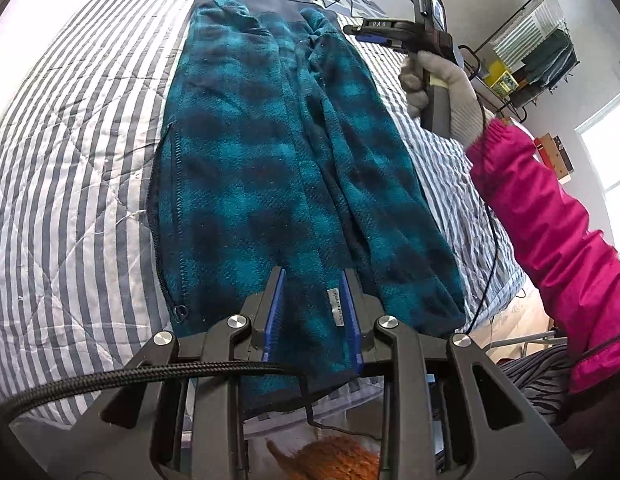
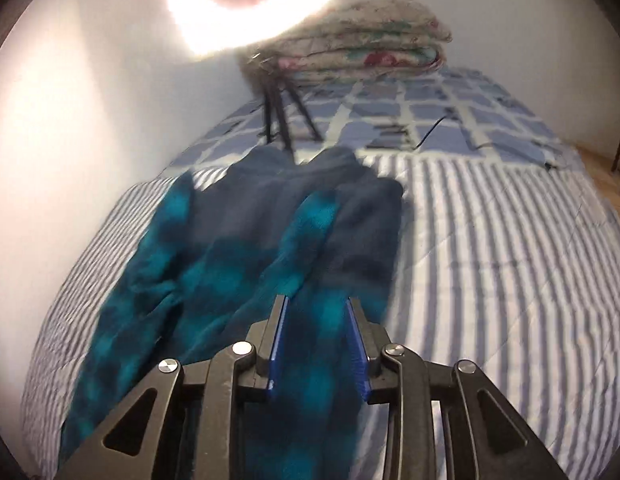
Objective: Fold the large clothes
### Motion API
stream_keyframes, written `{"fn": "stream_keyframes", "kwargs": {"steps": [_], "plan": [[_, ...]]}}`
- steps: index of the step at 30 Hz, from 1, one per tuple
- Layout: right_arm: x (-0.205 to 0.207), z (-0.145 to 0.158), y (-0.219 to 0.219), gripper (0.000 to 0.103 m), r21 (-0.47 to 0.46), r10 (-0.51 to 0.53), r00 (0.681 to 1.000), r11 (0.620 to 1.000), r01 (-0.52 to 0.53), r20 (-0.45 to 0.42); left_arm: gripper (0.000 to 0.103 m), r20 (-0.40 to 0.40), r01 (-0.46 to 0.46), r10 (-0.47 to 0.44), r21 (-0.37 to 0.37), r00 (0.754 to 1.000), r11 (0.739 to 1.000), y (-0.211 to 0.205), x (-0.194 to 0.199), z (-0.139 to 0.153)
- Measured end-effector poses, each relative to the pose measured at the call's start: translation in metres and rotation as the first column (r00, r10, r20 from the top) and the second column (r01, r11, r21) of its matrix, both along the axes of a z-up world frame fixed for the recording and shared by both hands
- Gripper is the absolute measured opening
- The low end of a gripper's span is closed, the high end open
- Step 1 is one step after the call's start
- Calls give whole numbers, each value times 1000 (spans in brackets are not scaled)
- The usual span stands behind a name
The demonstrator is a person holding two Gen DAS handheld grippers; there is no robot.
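Note:
A teal and dark plaid fleece jacket (image 1: 250, 152) lies lengthwise on the striped bedspread (image 1: 70, 140), its zip along the left edge. My left gripper (image 1: 313, 276) hovers over the near hem. Its blue pads stand apart, with the flat fabric and a small white label showing between them, so it looks open. My right gripper (image 1: 349, 32) hangs in the air above the jacket's far right part, held by a gloved hand (image 1: 449, 80). In the right wrist view, blurred, the right gripper (image 2: 315, 300) is open over the jacket (image 2: 230, 264) with nothing pinched.
A pink sleeve (image 1: 541, 220) reaches in from the right. A tripod (image 2: 282, 112) and a folded floral quilt (image 2: 361, 40) stand at the bed's far end on a blue checked cover (image 2: 449, 108). A wire rack (image 1: 541, 52) hangs on the right wall.

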State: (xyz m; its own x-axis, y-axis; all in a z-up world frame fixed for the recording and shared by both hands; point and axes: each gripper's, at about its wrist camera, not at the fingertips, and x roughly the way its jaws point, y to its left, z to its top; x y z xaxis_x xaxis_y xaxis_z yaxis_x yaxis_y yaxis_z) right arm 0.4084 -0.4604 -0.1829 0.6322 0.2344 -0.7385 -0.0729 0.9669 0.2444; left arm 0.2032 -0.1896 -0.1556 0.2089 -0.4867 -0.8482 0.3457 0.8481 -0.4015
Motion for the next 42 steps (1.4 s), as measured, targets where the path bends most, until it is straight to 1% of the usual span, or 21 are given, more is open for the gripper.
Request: {"fn": "stream_keyframes", "kwargs": {"steps": [1,3,5,7,9,10,13,14,18,20,22,23,25,26,30,32,34,36,39,40,42], "plan": [[-2,-4,9,30,1,32,999,999,-32,-15,27,-2,-2,2,-3,1000,1000,0,0,0],[0,-15,28,29,-32,70,997,997,-72,-44,27,3,1,-1,0,1000,1000,-1,-1,1],[2,-31,43,29,-59,73,995,995,-77,-74,27,9,5,-5,3,1000,1000,-2,-2,3],[3,-43,49,29,-67,45,996,996,-50,-81,27,10,7,-7,4,1000,1000,-4,-2,3],[3,-41,56,29,-128,57,995,990,-66,-77,27,18,7,-7,0,1000,1000,-3,-3,5],[3,-39,55,29,-126,55,995,990,-66,-87,27,27,14,-14,4,1000,1000,-3,-4,7],[-8,-18,41,29,-72,26,996,997,-32,-82,27,54,12,-13,12,998,1000,1,-7,11],[-20,-6,33,30,-26,6,998,1000,-7,-64,27,57,8,-8,10,998,1000,4,-7,12],[-64,29,16,33,40,-22,999,999,23,-31,28,67,-17,18,-10,998,1000,17,-6,16],[-95,47,11,36,70,-13,1000,997,14,-24,41,73,-32,34,-25,997,999,25,-5,16],[-123,62,12,45,81,-3,1000,997,4,-14,45,69,-63,67,-52,995,997,36,-3,15],[-142,70,12,50,84,-1,1000,996,1,-5,45,59,-83,86,-63,995,995,43,-2,12],[-178,82,14,52,92,13,1000,996,-13,-2,45,28,-115,118,-82,993,990,54,1,3],[-193,84,15,52,95,19,1000,995,-18,-6,45,-3,-133,134,-95,991,987,60,3,-4],[-256,77,12,55,133,9,999,991,-4,-39,46,-131,-196,176,-158,976,968,79,8,-30],[-281,62,7,56,173,-7,997,985,20,-79,50,-200,-237,198,-195,960,952,88,9,-43],[-303,43,5,61,199,-12,992,979,38,-127,50,-259,-271,210,-230,943,935,96,10,-54],[-322,22,4,61,208,-17,985,977,53,-172,50,-312,-313,226,-265,923,912,103,10,-65],[-345,-11,-5,65,302,-25,969,948,100,-244,51,-369,-355,236,-298,899,886,109,10,-79],[-350,-19,-7,65,334,-24,965,936,114,-262,51,-381,-359,233,-305,895,882,110,10,-83],[-359,-31,-7,67,385,-3,960,916,115,-279,51,-405,-354,215,-307,889,883,107,10,-92]]}}
